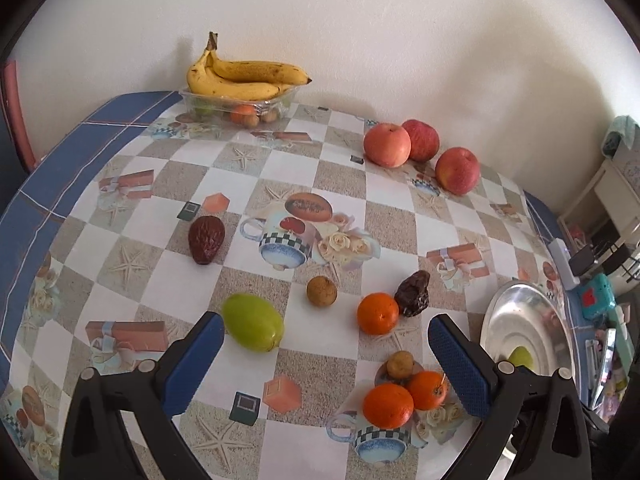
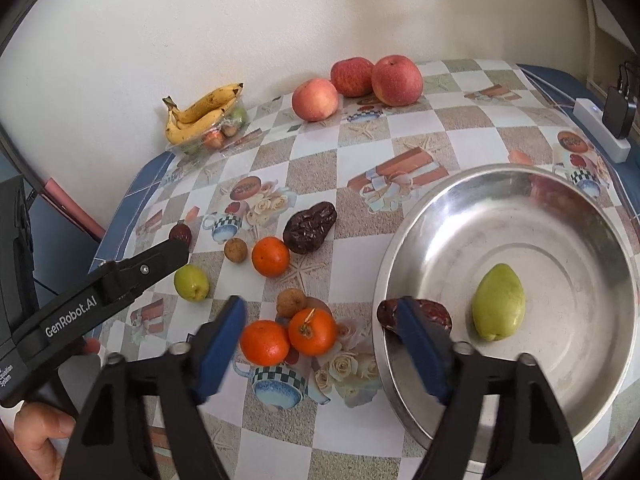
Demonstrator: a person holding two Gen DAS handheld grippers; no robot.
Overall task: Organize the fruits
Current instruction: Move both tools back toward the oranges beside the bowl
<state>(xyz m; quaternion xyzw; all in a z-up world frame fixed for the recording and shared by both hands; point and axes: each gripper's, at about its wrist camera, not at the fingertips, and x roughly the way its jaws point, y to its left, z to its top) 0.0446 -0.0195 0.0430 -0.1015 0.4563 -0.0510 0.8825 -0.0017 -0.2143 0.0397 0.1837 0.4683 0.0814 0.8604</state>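
Hovering over the patterned tablecloth (image 1: 336, 344), the left gripper (image 1: 325, 356) had its blue-padded jaws spread wide with nothing between them. At about ten o'clock from it lay a dark red date (image 1: 206, 239); just beside its left pad (image 1: 194, 364) sat a green fruit (image 1: 253, 322). Toward twelve o'clock, against the wall, a clear tray (image 1: 240, 107) carried a bunch of bananas (image 1: 244, 76) above smaller fruit. Ahead of the jaws came a small brown round fruit (image 1: 321, 291), then an orange (image 1: 377, 313) touching a wrinkled dark date (image 1: 413, 294). Three apples (image 1: 387, 145) clustered near one o'clock, well apart from the rest. Close in, at the right pad, two oranges (image 1: 388, 406) touched each other, with another brown fruit (image 1: 400, 364) just behind them.

From the right wrist view, the right gripper (image 2: 320, 348) also stood with its jaws apart — gripping nothing. A hand (image 2: 38, 432) showed at eight o'clock, holding the other tool. The pair of oranges (image 2: 265, 343) lay between the spread fingers, untouched as far as could be seen. The right finger (image 2: 420, 356) overlapped the near rim of the steel bowl (image 2: 560, 216), where a reddish-brown date (image 2: 434, 312) rested partly hidden behind it — whether it touched the pad I cannot tell. A second green fruit (image 2: 498, 302) lay in the bowl at about three o'clock.
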